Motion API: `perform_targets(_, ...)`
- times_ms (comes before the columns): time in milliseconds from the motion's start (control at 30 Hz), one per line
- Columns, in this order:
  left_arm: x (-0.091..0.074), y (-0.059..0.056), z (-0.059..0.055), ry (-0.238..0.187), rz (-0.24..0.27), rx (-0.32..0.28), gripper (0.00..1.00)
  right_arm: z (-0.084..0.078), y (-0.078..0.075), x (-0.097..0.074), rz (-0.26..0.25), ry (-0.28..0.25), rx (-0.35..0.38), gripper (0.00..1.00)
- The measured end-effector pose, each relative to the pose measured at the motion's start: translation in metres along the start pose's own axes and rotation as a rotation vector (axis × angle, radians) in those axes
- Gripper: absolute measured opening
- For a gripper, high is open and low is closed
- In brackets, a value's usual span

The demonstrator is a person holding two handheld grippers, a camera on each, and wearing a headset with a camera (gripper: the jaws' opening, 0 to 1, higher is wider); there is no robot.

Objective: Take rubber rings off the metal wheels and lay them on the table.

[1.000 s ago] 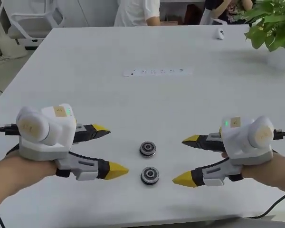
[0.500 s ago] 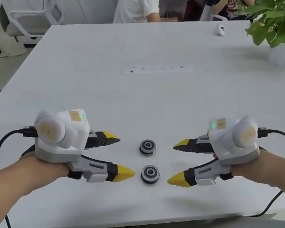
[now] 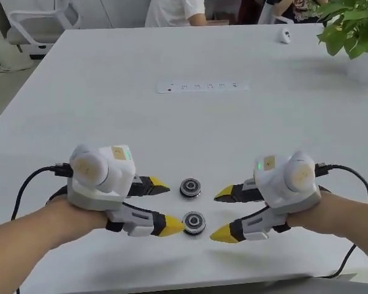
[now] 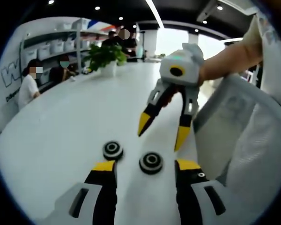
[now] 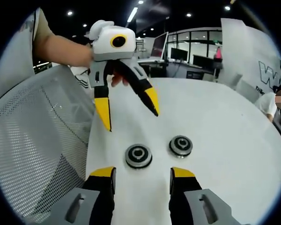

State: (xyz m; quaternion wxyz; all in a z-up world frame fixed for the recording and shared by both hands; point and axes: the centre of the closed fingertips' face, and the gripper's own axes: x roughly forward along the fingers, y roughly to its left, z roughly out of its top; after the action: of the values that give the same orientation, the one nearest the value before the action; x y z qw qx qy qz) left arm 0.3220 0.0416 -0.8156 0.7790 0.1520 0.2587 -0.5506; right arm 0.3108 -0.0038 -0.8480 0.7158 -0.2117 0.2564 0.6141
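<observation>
Holds the left claw (image 3: 170, 206) low over the white surface (image 3: 172, 128), released, jaws spread wide, yellow tips pointing right. Holds the right claw (image 3: 217, 214) opposite it, likewise released and wide, tips pointing left. Grasps nothing with either.

Frames, between the two claws and close to the front edge of the surface, the near wheel (image 3: 194, 223) and the far wheel (image 3: 191, 187). Finds both lying flat, one behind the other, a little apart. Shows a dark ring (image 5: 129, 156) around each metal hub, so not yet off and none laid out on the surface.

In the left gripper view, puts the near wheel in the gap between that claw's tips, apart from both, with the far wheel up and to the left, ahead of the left jaw. In the right gripper view, puts the near wheel just ahead of the gap and the far wheel ahead of the right jaw. In the head view, brings the left claw's nearer tip just beside the near wheel; cannot tell there whether touching.

Farther back on the surface: a power strip (image 3: 202, 86), a small white thing (image 3: 284, 38) by the far edge, and a plant (image 3: 349, 27) at the far right corner. Trails a cable (image 3: 34, 184) from each claw. Beyond the far edge: a chair (image 3: 30, 27) and people (image 3: 175, 12).
</observation>
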Motion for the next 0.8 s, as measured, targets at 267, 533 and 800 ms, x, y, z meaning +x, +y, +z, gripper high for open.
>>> perform_targets(267,0.013,-0.008,-0.001,0.018,-0.034,-0.012,0.43,-0.003,0.004,0.003,0.014,0.014,-0.007,0.41)
perform_targets(533,0.024,-0.019,-0.003,0.047,-0.063,0.004,0.37,-0.005,0.007,0.003,0.017,0.024,-0.015,0.41)
perform_targets(800,0.028,-0.017,-0.008,0.063,-0.050,0.003,0.29,-0.006,0.007,0.003,0.017,0.019,-0.006,0.41)
